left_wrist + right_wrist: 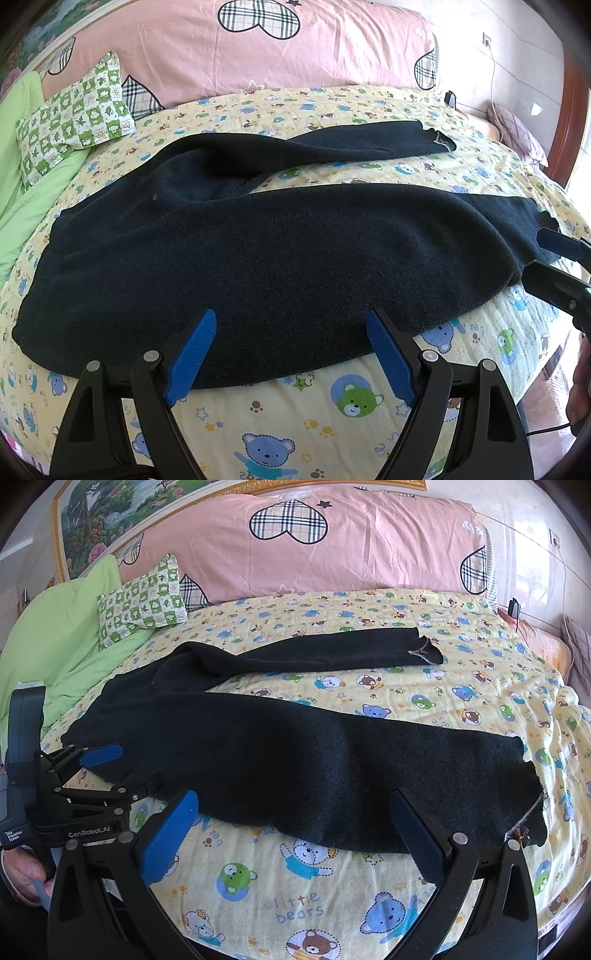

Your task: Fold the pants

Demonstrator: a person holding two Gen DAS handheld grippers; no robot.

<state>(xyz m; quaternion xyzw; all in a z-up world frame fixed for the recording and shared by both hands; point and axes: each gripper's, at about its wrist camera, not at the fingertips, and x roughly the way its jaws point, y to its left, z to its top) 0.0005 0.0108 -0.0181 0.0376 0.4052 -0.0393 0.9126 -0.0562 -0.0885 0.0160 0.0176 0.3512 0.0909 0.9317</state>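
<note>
Two sets of black tongs with blue finger pads hung over the bed, both spread wide with nothing between their fingers. The dark navy fleece pants [258, 251] [295, 760] lay flat across the yellow bear-print quilt [332, 424] [295, 886], waist toward the green blanket [22, 206] [55, 653], legs splayed apart in a V. The left tongs [291, 325] [110, 771] sat at the near edge by the waist; the right tongs [295, 805] [546, 251] sat at the near leg close to its frayed cuff. A green checkered pillow [74, 114] [144, 602] leaned against the pink heart-patterned cushion [258, 55] [332, 546].
</note>
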